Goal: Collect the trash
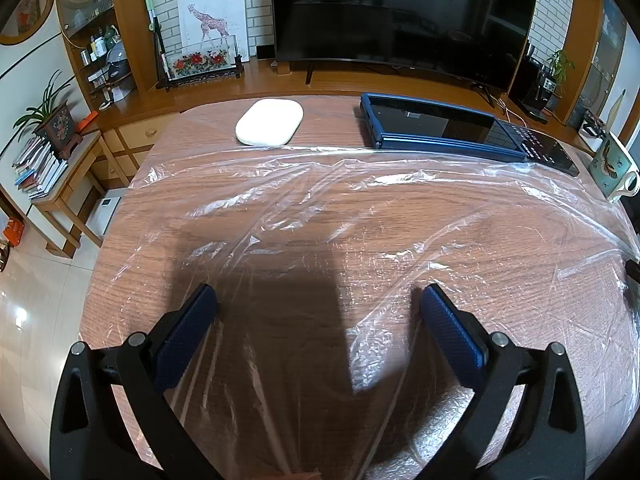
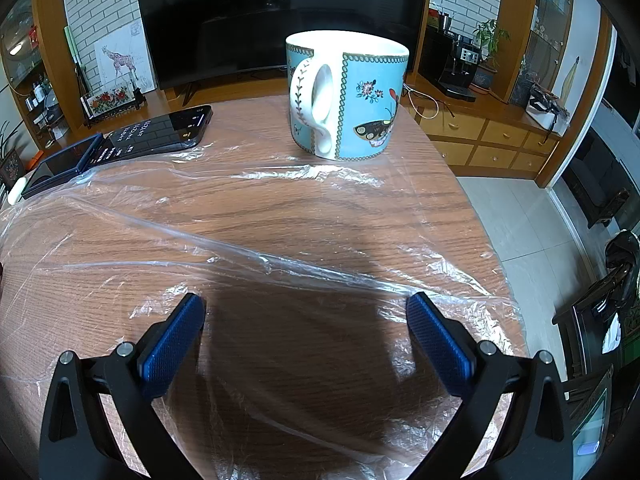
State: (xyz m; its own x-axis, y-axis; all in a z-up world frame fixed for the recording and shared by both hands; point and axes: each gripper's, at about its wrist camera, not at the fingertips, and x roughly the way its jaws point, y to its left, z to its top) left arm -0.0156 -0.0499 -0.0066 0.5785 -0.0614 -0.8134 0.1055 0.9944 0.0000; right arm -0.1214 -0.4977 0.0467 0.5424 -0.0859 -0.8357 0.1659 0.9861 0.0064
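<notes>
**Clear plastic sheet on table: both tools empty**

- Item: clear plastic sheet point(image 1: 320, 208), crumpled and spread flat across most of my table point(image 1: 120, 264), running under both tools. I judge it the trash to collect.
- Left tool point(image 1: 318, 306): jaws wide apart, holding nothing, low over the sheet.
- Right tool point(image 2: 306, 312): jaws wide apart, holding nothing.
- Risks: thin film lying flat may slip between my pads; dragging it could catch the mug point(image 2: 347, 94) at its 12 o'clock edge, or shift the dark flip device point(image 1: 460, 130).
- View differences: the left view alone shows the white oval case point(image 1: 269, 122) at 11 o'clock; the right view alone shows the mug whole and the table's right edge.
</notes>
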